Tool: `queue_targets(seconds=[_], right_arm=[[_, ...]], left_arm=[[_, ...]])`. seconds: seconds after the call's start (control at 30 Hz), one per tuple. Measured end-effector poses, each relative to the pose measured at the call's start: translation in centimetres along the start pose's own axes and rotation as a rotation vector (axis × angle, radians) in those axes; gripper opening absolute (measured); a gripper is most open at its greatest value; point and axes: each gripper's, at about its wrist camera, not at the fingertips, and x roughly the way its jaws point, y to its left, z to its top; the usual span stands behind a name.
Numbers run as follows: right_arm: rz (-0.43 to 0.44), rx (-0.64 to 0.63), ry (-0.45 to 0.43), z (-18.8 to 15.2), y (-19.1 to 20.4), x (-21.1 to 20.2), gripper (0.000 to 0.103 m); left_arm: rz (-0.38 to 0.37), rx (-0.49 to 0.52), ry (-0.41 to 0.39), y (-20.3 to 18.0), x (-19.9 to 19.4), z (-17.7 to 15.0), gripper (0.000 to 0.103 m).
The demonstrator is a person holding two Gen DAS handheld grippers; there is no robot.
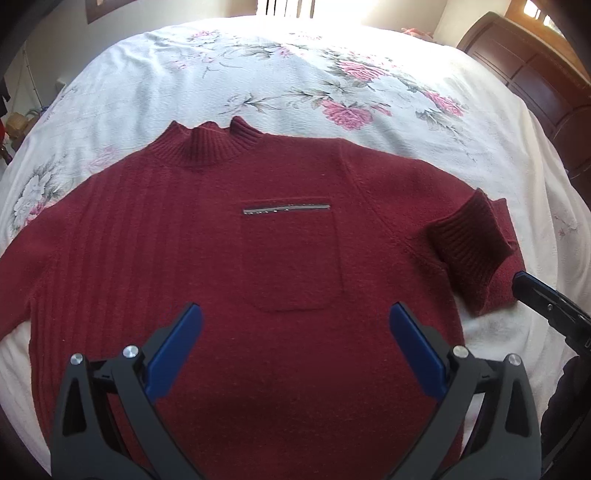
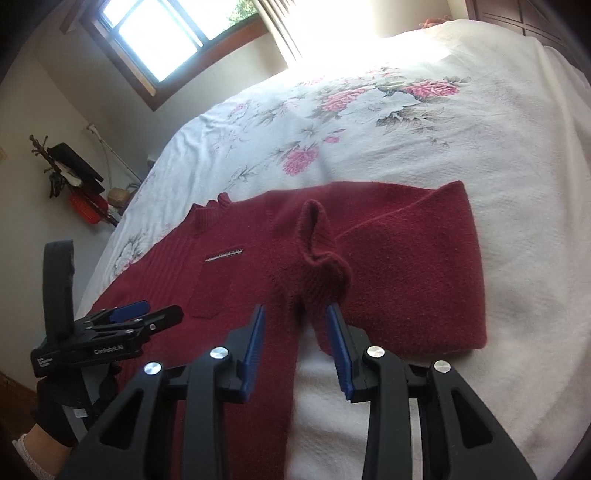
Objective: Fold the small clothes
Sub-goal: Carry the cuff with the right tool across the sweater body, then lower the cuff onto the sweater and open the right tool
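Observation:
A dark red knit sweater (image 1: 221,258) with a mock neck and a chest pocket (image 1: 291,258) lies face up on the flowered bedspread (image 1: 258,74). Its right sleeve (image 2: 406,266) is folded back toward the body, and the ribbed cuff (image 2: 321,258) stands up crumpled. My left gripper (image 1: 295,314) hovers open over the lower chest with nothing between its blue pads; it also shows in the right wrist view as the left gripper (image 2: 159,312). My right gripper (image 2: 295,310) is open just short of the cuff, gripping nothing. Its tip, the right gripper (image 1: 532,291), shows beside the folded sleeve.
The bedspread (image 2: 480,129) stretches wide beyond and to the right of the sweater. Dark wooden furniture (image 1: 535,74) stands at the far right. A window (image 2: 159,33) and a coat stand (image 2: 70,170) are off the bed's left side. A gloved hand (image 2: 62,410) holds the left gripper.

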Motion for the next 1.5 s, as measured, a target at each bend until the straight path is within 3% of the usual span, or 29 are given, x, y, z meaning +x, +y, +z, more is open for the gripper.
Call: queue_targets(seconds=[0.2,0.33,0.5,0.57,0.6,0.67,0.7,0.73,0.8,1.03,1.17,1.37,1.5], right_arm=[[-0.059,0.093,-0.028,-1.9,-4.4,-2.7,0.036],[-0.101,0.104,-0.029,-3.4,-6.0,-3.5,0.036],[-0.128,0.076,-0.019,-4.4,-6.9,-3.9,0.037],[-0.143,0.060,-0.017,-4.6,-7.0,-3.9,0.037],[-0.147,0.056,-0.019,-4.7,-7.0,-4.0,0.037],[-0.149,0.059,-0.024,-4.8,-7.1,-4.1,0.038],[-0.148,0.063,-0.028,-4.8,-7.2,-4.2,0.038],[-0.144,0.066,-0.031,-4.7,-7.2,-4.3,0.038],[-0.138,0.070,-0.039,-4.7,-7.0,-4.5,0.038],[-0.124,0.046,-0.042,-4.3,-5.7,-4.2,0.039],[-0.109,0.037,-0.038,-4.5,-5.1,-4.0,0.039],[-0.099,0.019,-0.017,-3.3,-3.8,-2.4,0.040],[-0.030,0.043,0.016,-1.5,-2.0,0.6,0.040]], left_arm=[[-0.120,-0.006,0.063,-6.0,3.1,1.4,0.100],[-0.086,0.040,0.083,-10.5,5.0,2.3,0.100],[-0.041,0.022,0.145,-12.5,8.1,3.0,0.099],[-0.053,0.018,0.149,-12.8,8.9,3.3,0.086],[-0.071,0.021,0.150,-13.0,9.1,3.4,0.071],[-0.086,0.030,0.140,-13.2,9.0,3.6,0.053],[-0.114,0.029,0.135,-13.2,8.8,3.8,0.027],[-0.123,0.017,0.130,-13.0,8.5,4.0,0.017],[-0.158,-0.019,0.102,-11.9,7.7,4.2,0.011],[-0.160,-0.075,0.029,-7.3,4.7,3.4,0.010],[-0.154,-0.149,-0.030,-2.4,2.6,3.5,0.010],[-0.053,-0.183,-0.109,5.4,-0.6,4.5,0.009],[-0.019,-0.199,-0.109,9.4,-0.9,4.7,0.009]])
